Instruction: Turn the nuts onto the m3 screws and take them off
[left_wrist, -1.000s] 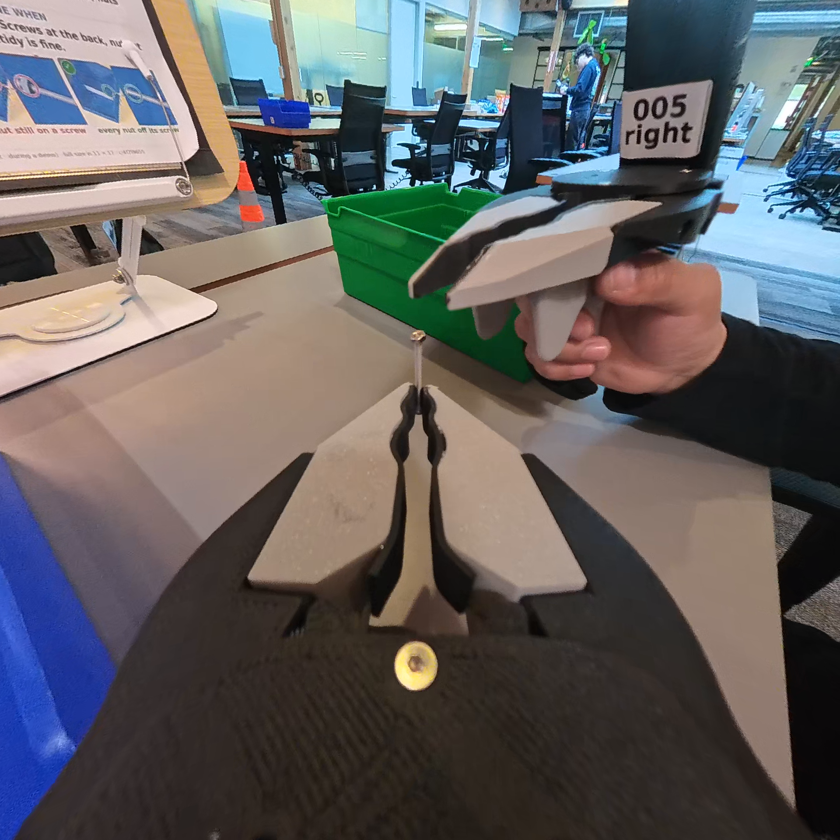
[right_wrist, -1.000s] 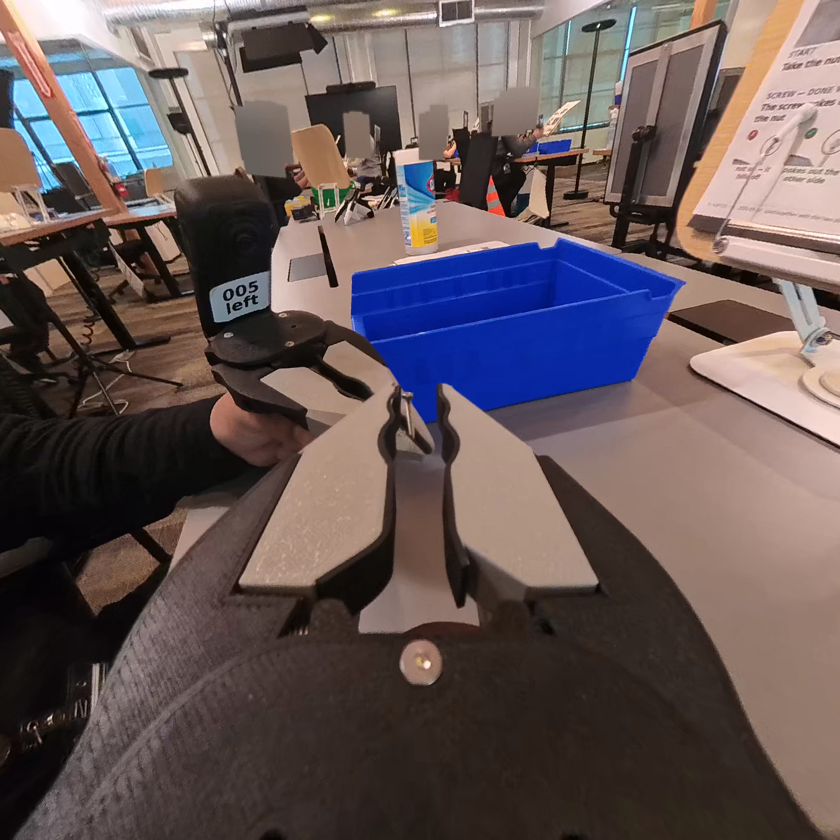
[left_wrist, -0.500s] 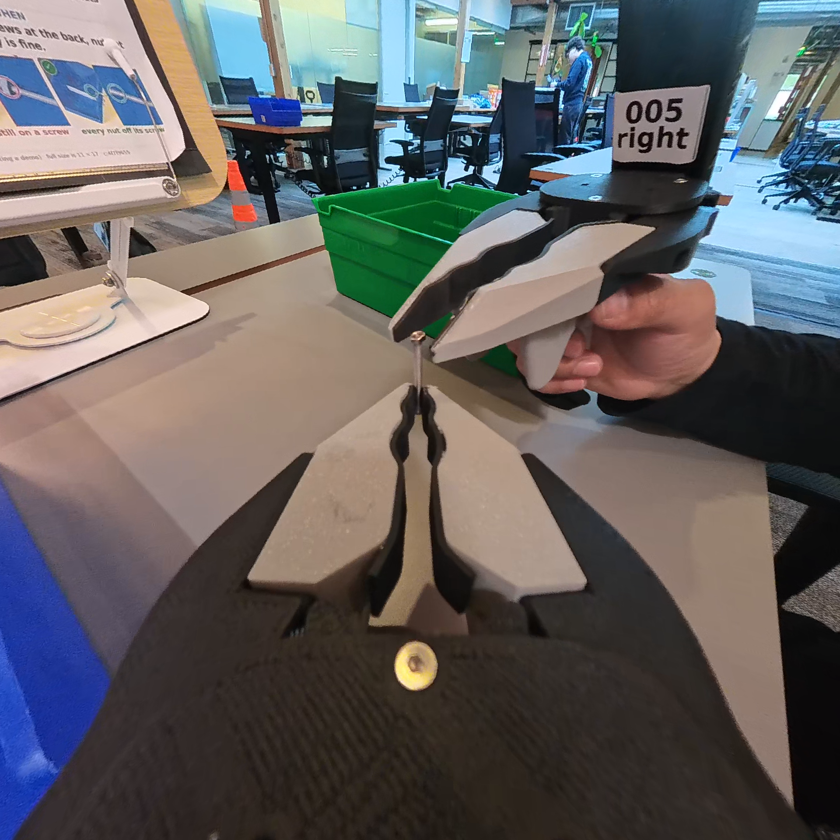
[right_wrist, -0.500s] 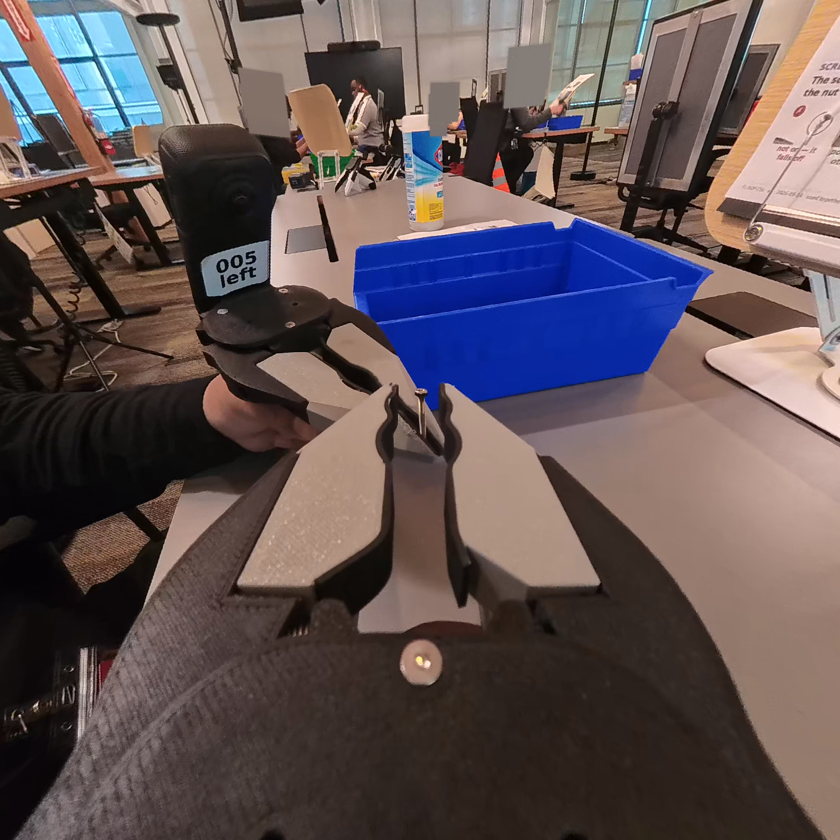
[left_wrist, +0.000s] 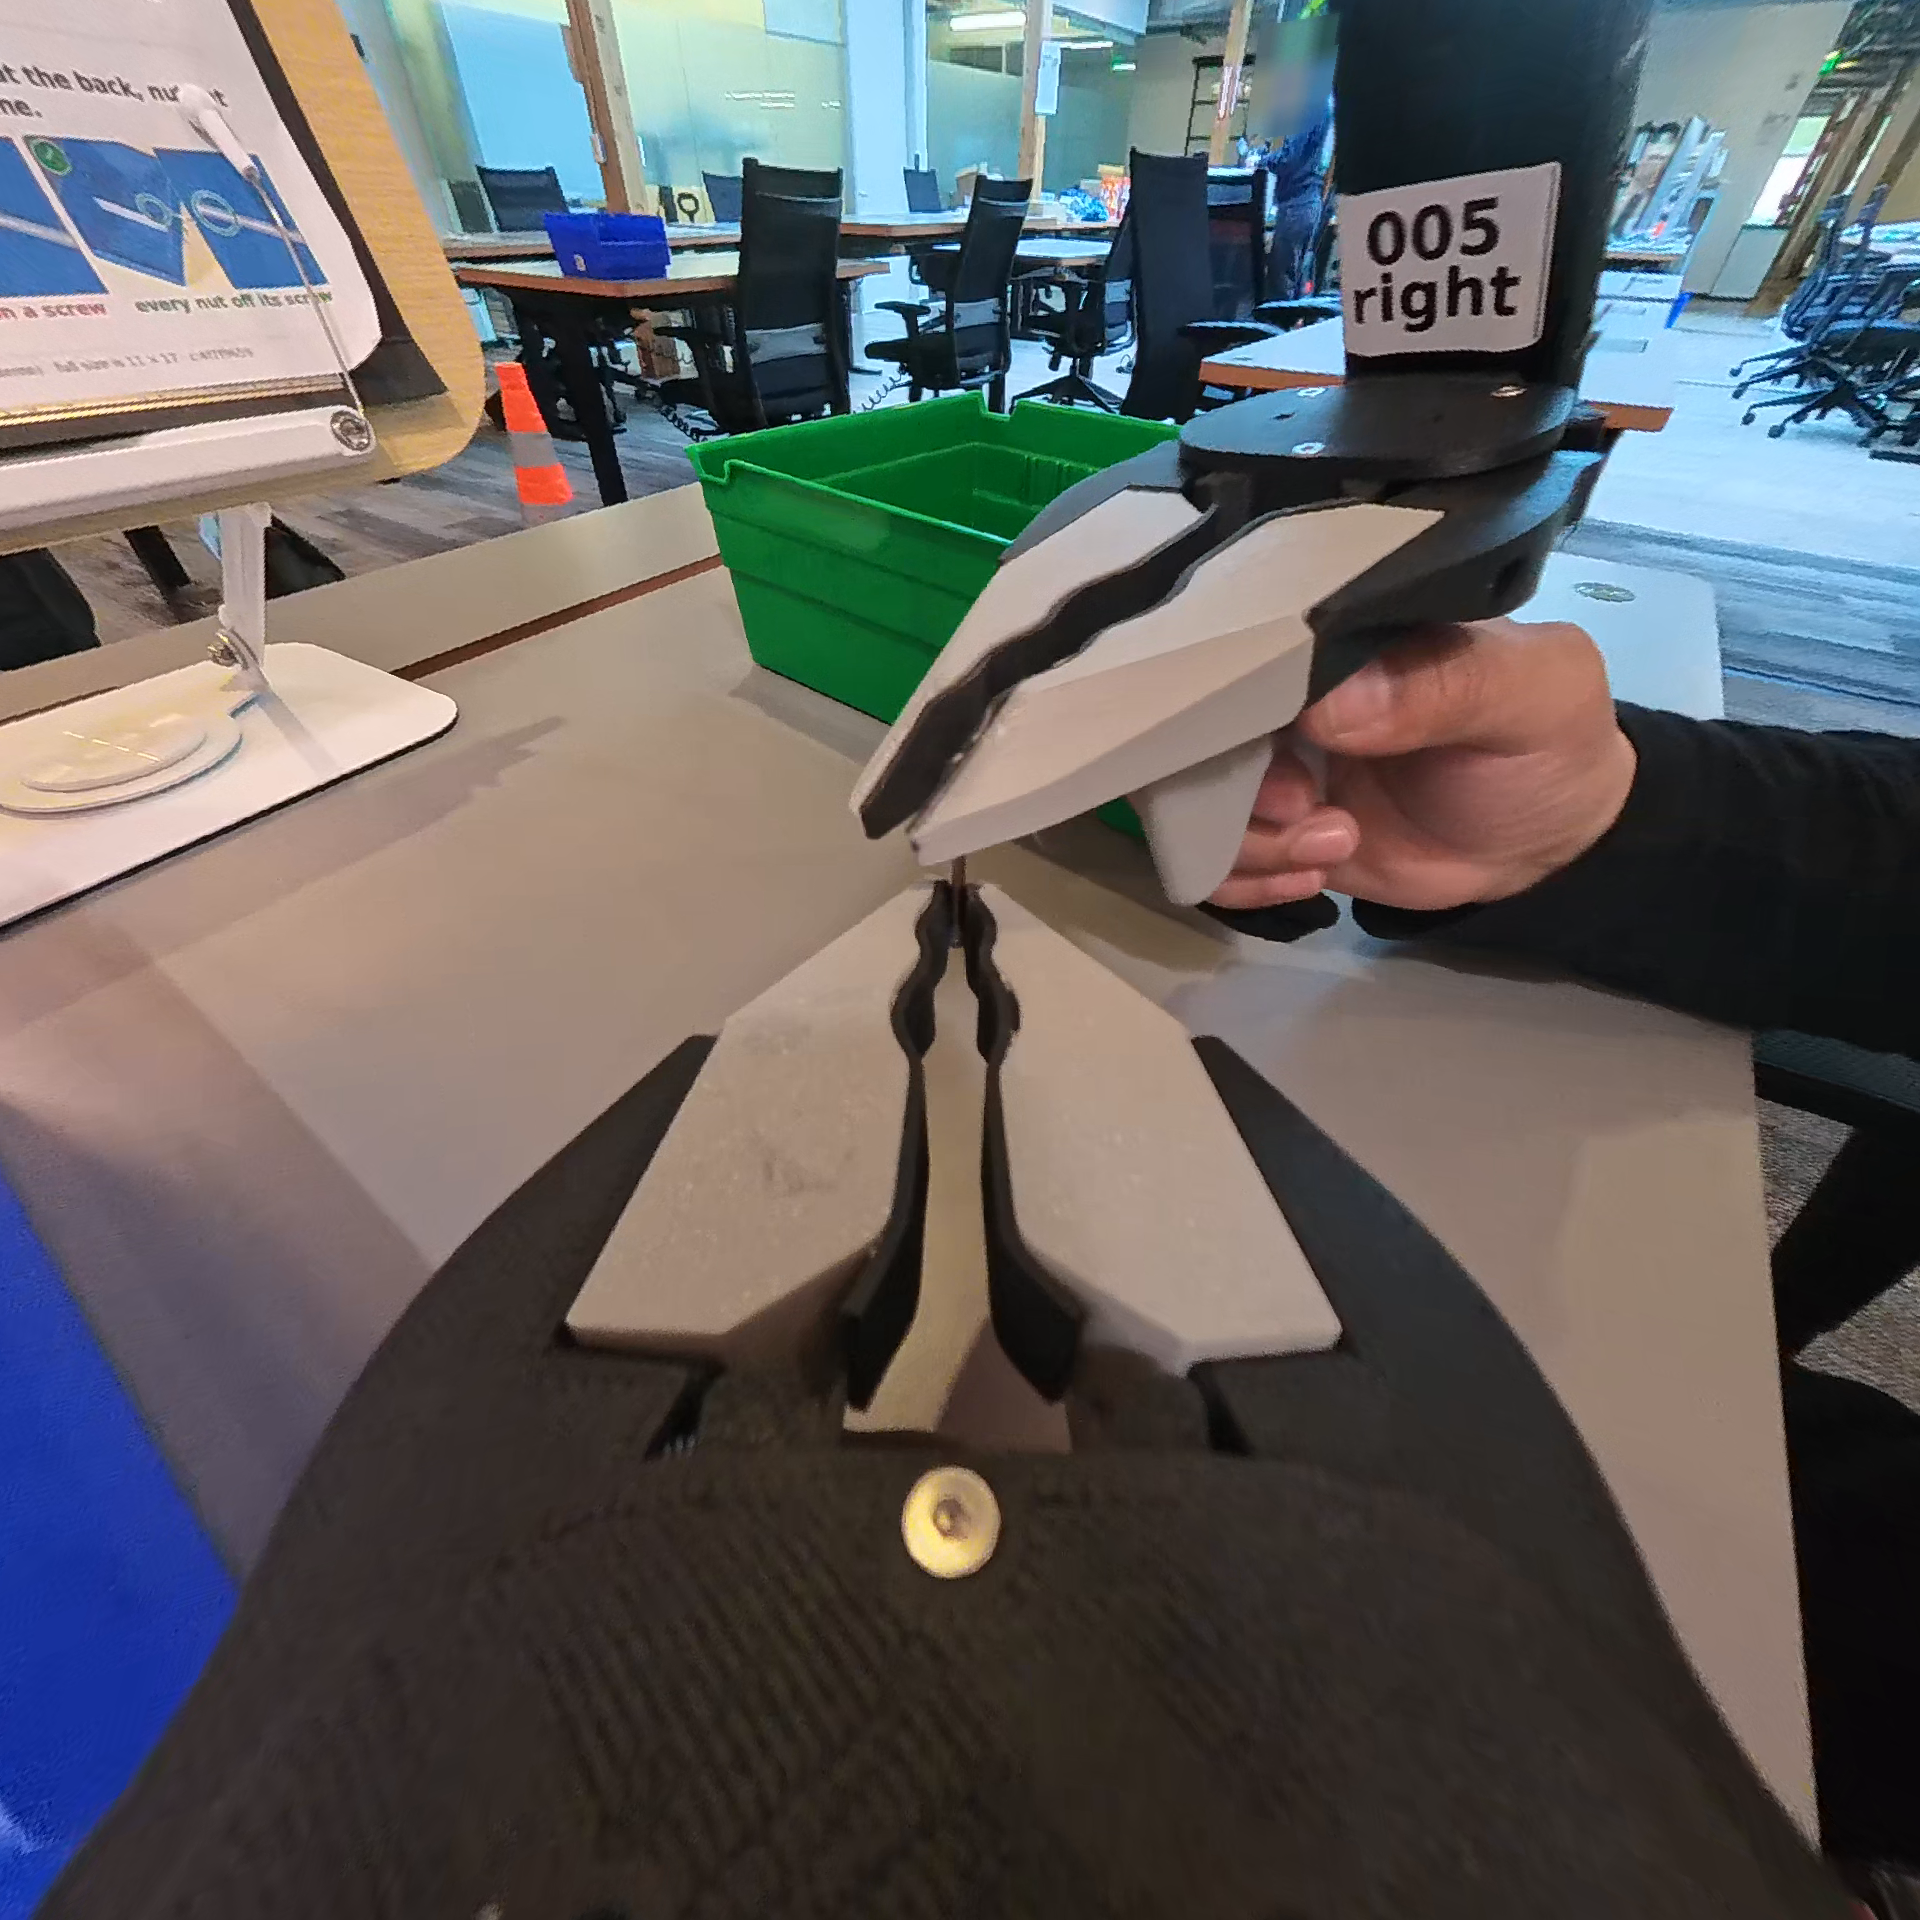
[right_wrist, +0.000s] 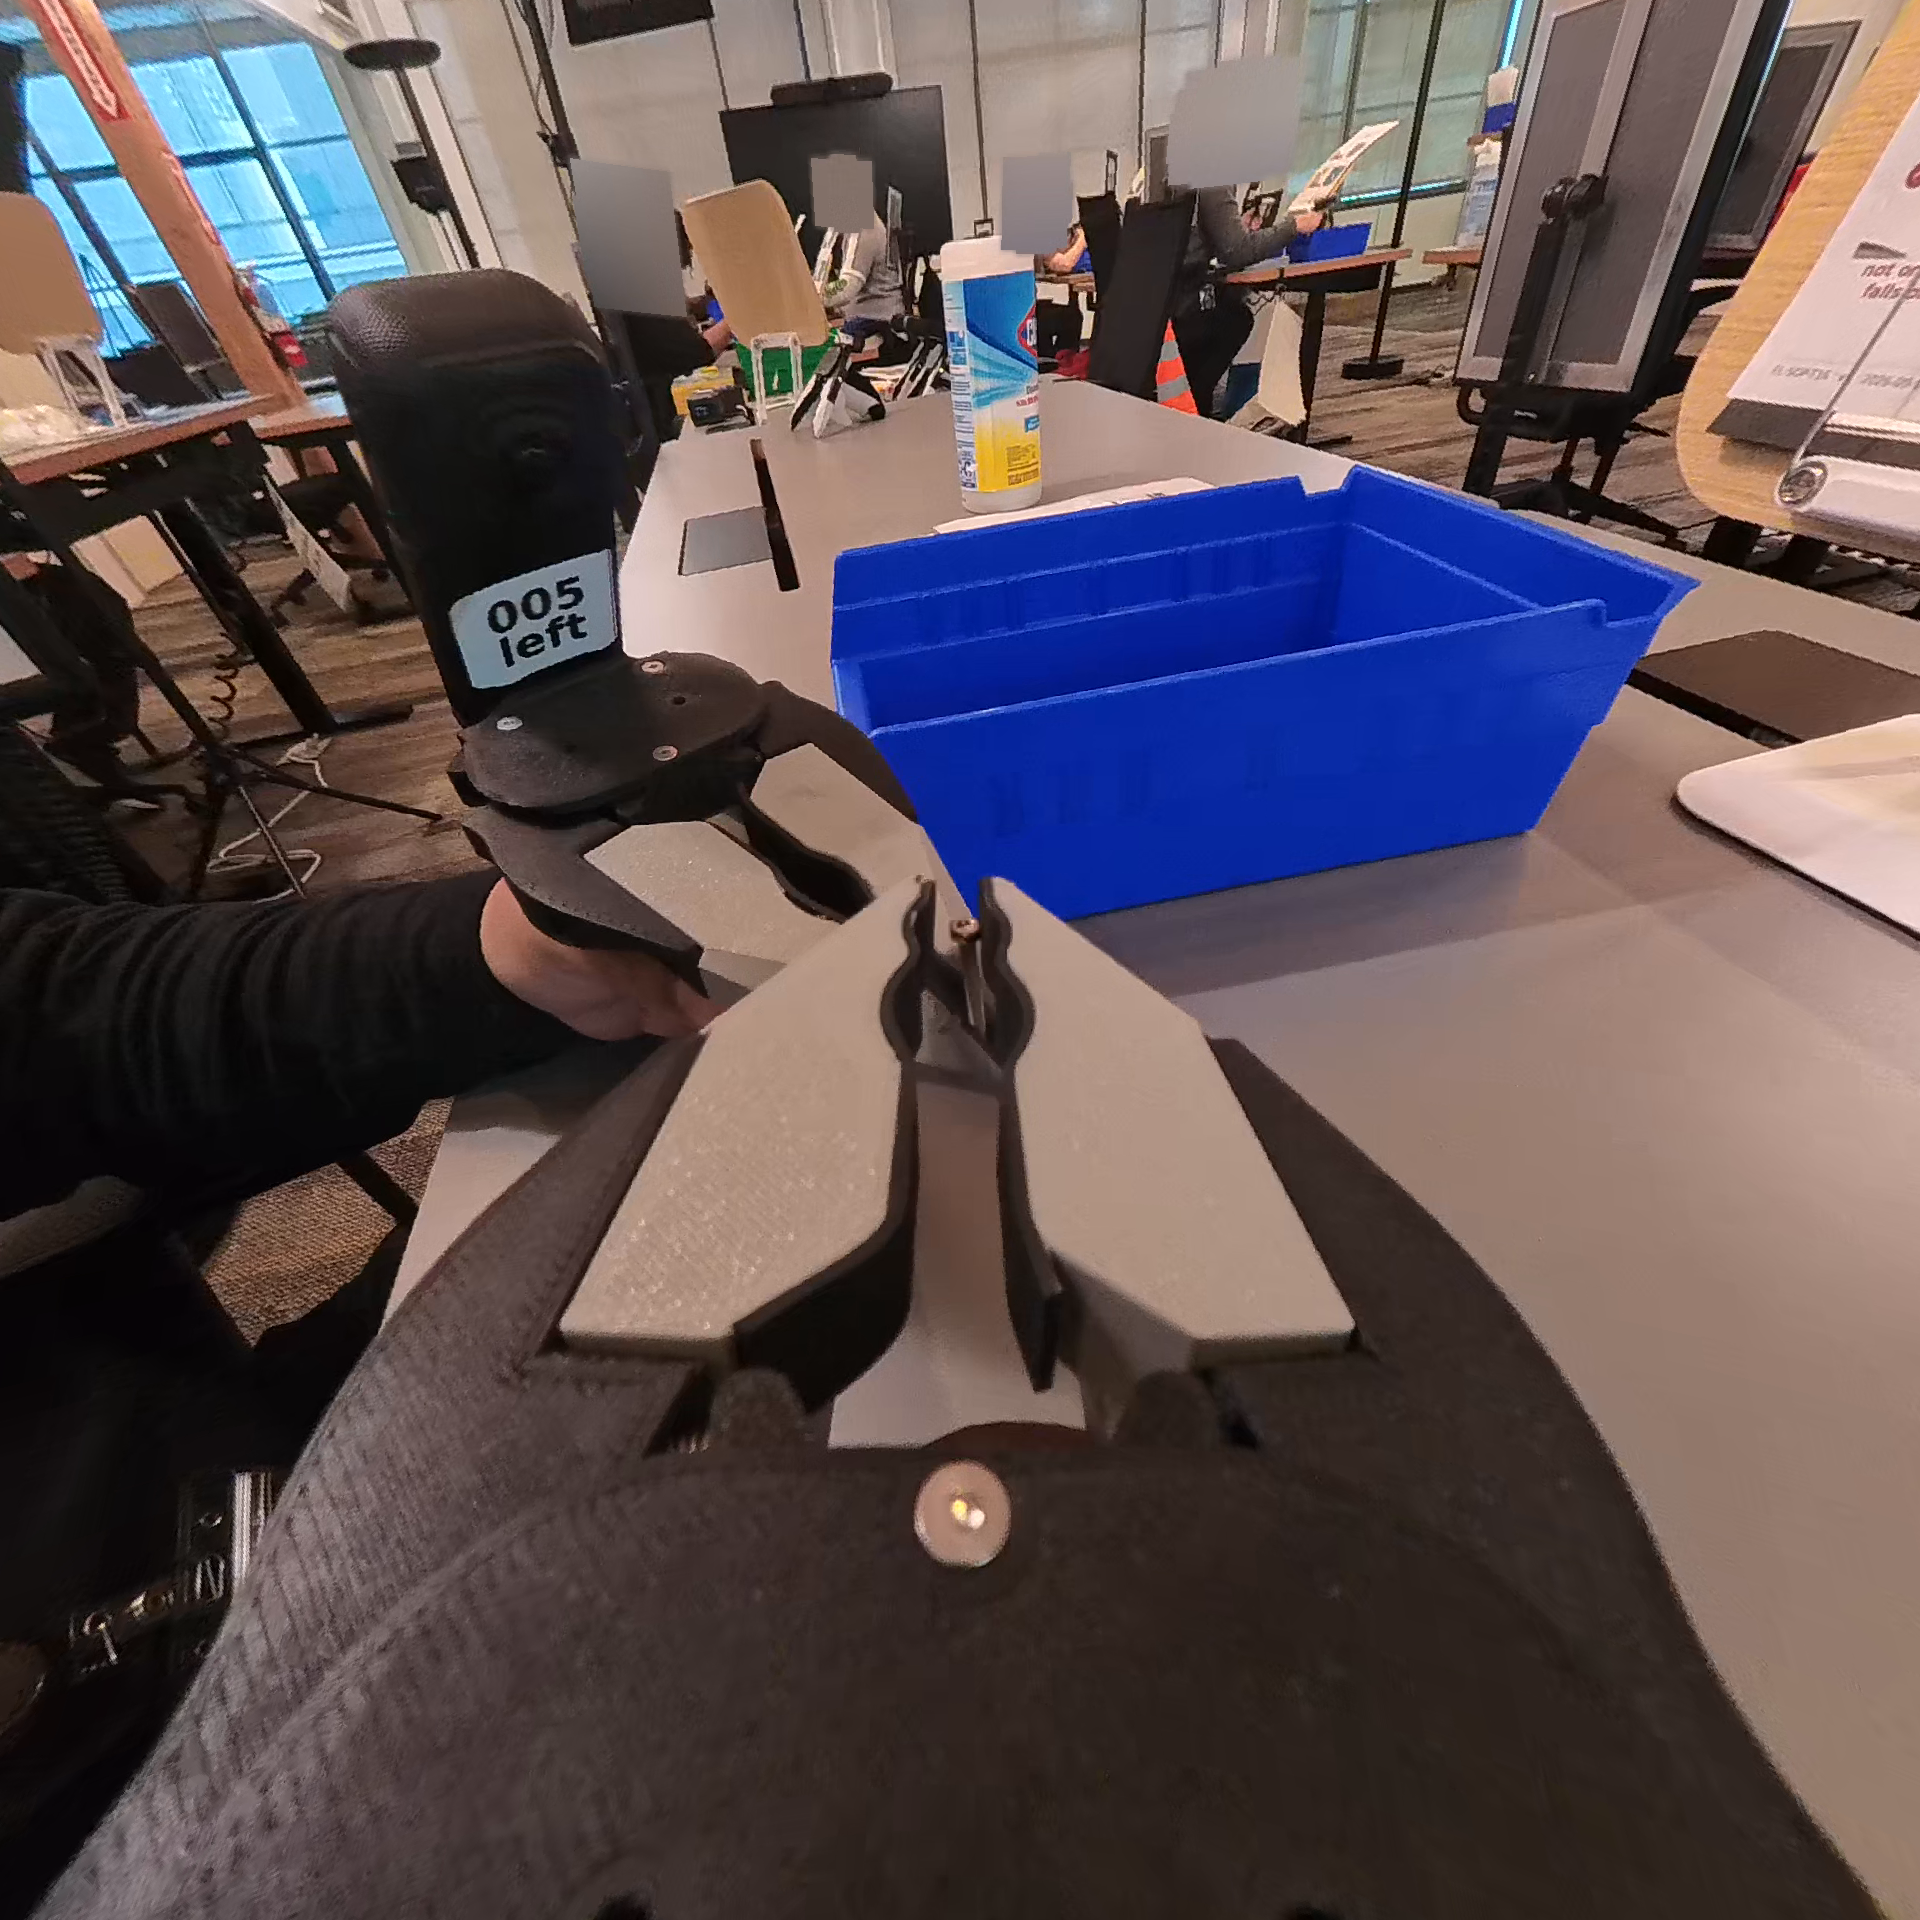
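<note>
L gripper (left_wrist: 954, 902) is clamped on the lower shank of the screw (right_wrist: 971, 971), jaws almost together w/ only a thin slit between them; the screw stands upright above its tips. R gripper (right_wrist: 954, 914) sits at the top of that screw: in the right wrist view its jaws are close together w/ the screw head and upper shank between the tips, head right at the notch; can't tell if the pads actually pinch it or just bracket it. In the left wrist view the R gripper (left_wrist: 899, 826) comes in from the right, tilted down, tips nearly closed and directly over the L tips, a short dark bit of screw (left_wrist: 958, 871) showing between the two. A nut, if there is one, is too small or hidden to make out. Each gripper is held by a hand (left_wrist: 1455, 769) in a black sleeve; the other hand (right_wrist: 582, 977) shows under the L gripper (right_wrist: 821, 894). Both work above a grey table (left_wrist: 468, 935). Green bin (left_wrist: 883, 561) is behind the R gripper, near the far table edge. Blue bin (right_wrist: 1226, 769) is just beyond the tips in the right wrist view, w/ a wipes canister (right_wrist: 992, 384) behind it. A stand (left_wrist: 208, 707) w/ an instruction sheet is at the table's left in the left wrist view.
</note>
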